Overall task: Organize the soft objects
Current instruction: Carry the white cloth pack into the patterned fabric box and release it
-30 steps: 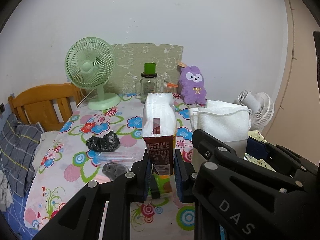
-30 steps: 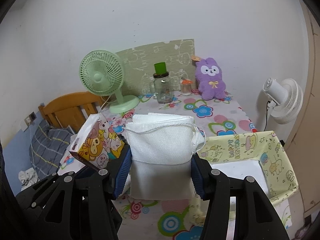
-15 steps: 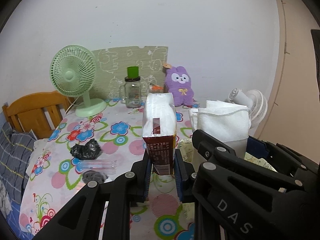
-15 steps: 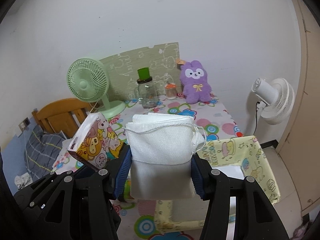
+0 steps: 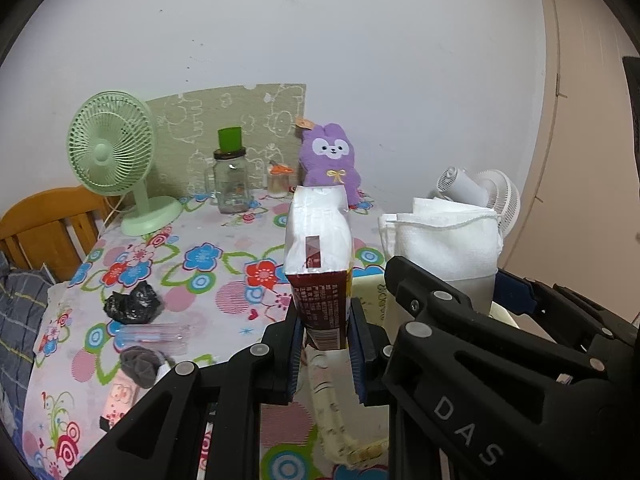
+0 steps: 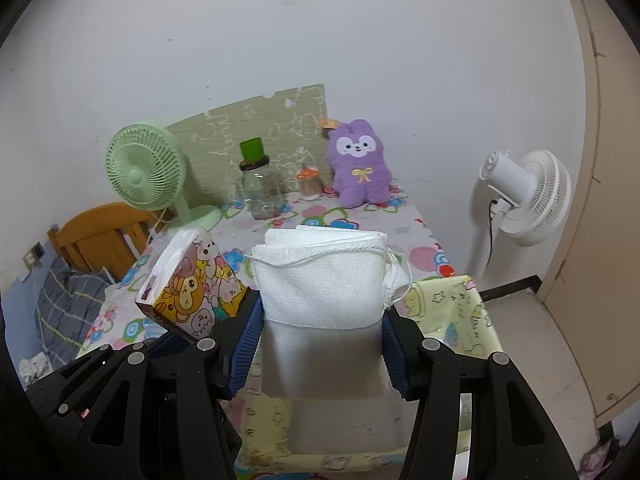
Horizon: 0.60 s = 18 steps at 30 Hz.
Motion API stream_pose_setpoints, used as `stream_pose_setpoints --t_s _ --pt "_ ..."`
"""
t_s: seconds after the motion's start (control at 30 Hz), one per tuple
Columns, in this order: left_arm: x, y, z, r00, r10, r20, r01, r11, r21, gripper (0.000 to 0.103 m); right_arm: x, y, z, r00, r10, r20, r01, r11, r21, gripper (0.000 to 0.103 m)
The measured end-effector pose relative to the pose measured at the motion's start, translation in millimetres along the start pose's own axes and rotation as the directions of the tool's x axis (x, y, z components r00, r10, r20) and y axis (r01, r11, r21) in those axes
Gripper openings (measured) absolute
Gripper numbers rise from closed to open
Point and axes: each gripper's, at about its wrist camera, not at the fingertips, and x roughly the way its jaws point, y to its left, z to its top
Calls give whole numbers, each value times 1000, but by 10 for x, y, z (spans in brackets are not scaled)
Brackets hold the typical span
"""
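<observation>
My left gripper (image 5: 324,332) is shut on a tissue pack (image 5: 319,256) with a cartoon print, held upright above the table; the pack also shows in the right wrist view (image 6: 192,284). My right gripper (image 6: 322,344) is shut on a folded white towel (image 6: 320,280), held above a yellow fabric storage box (image 6: 460,312) at the table's right edge. The towel also shows in the left wrist view (image 5: 444,244). A purple plush bunny (image 6: 358,168) sits at the back of the table.
On the floral tablecloth (image 5: 192,264) lie a black crumpled bag (image 5: 132,304), a clear tube (image 5: 156,334) and a grey sock (image 5: 140,362). A green fan (image 5: 112,152), a glass jar (image 5: 230,184) and a small jar (image 5: 278,180) stand at the back. A white fan (image 6: 524,196) stands right of the table.
Both grippers have drawn back and to the right with their loads; the yellow box now lies under the right gripper. Their grips have not changed.
</observation>
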Motion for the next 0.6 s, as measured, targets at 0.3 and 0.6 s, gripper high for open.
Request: stream_pose_setpoints --t_s 0.3,0.6 --pt "216 -203 -4 999 -23 -35 24 1000 14 20 137 -265 -6 999 -39 -27 40 999 23 59" --pt "446 -333 -27 995 -42 -85 44 999 22 20 289 -473 -62 995 -71 -64 74 996 51 59"
